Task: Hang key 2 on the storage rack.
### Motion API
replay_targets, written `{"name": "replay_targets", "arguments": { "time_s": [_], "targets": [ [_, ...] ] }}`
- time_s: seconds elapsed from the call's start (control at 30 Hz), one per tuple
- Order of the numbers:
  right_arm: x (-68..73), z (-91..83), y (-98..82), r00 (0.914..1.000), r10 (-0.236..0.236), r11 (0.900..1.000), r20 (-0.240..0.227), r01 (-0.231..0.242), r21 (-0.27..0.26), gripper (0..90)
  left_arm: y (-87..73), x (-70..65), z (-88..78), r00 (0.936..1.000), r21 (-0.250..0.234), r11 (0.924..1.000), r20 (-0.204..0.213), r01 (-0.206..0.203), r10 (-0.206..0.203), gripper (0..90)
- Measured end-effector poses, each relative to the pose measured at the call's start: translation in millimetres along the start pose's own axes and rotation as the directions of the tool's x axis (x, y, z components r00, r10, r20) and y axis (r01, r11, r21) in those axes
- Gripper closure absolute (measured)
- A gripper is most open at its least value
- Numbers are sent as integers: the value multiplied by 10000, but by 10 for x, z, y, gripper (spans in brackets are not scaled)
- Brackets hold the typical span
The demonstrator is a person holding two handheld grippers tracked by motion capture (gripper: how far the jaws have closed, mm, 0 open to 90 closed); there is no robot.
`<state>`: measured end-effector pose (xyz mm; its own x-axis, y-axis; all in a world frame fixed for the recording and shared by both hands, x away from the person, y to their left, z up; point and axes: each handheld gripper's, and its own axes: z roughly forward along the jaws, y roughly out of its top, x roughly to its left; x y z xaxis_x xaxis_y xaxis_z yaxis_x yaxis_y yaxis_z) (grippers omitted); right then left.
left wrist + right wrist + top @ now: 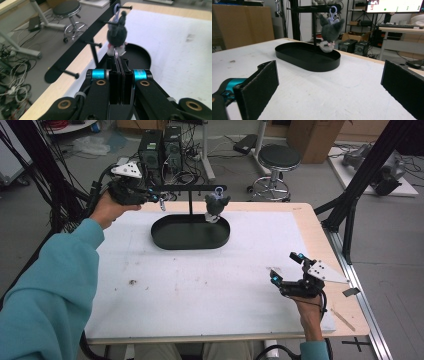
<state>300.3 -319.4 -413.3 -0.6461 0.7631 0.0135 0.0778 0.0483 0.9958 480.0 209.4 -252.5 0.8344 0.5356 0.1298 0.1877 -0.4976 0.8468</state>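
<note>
A black oval tray (165, 237) lies at the back of the white table mat, and a black stand with a peg bar (185, 187) rises from it. A grey plush toy (217, 203) hangs from the bar's right end by a pale blue clip, over the tray's right part. My left gripper (159, 198) is raised by the bar's left end. Its jaws are shut (119, 60) on a small silvery ring (116, 53) that pokes out of the tips. My right gripper (286, 267) rests low at the table's right front, open, with nothing between its pads (259, 85).
A wooden table edge (320, 245) borders the mat on the right, with a black frame post (360, 180) beside it. Behind the table stand a stool (279, 157) and computer cases (160, 150) among cables. A small dark stain (133, 282) marks the mat.
</note>
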Motion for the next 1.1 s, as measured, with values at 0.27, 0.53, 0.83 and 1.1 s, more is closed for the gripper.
{"name": "replay_targets", "arguments": {
  "time_s": [0.27,0.53,0.83,1.1],
  "targets": [
    [14,-69,-130,9996,-152,9995,249,159,-275,6,-21,113,53,9999,639,9980,-119,-7,14,883],
    [10,-120,-244,9995,-124,9980,302,142,-612,6,-65,189,120,9997,1160,9932,-260,41,-11,882],
    [33,-138,-303,9990,-204,9960,398,237,-860,6,-89,236,179,9993,1244,9921,-359,178,-134,882],
    [48,-132,-344,9988,-257,9948,406,295,-973,6,-101,266,226,9987,1136,9932,-472,264,-212,882]
  ]
}}
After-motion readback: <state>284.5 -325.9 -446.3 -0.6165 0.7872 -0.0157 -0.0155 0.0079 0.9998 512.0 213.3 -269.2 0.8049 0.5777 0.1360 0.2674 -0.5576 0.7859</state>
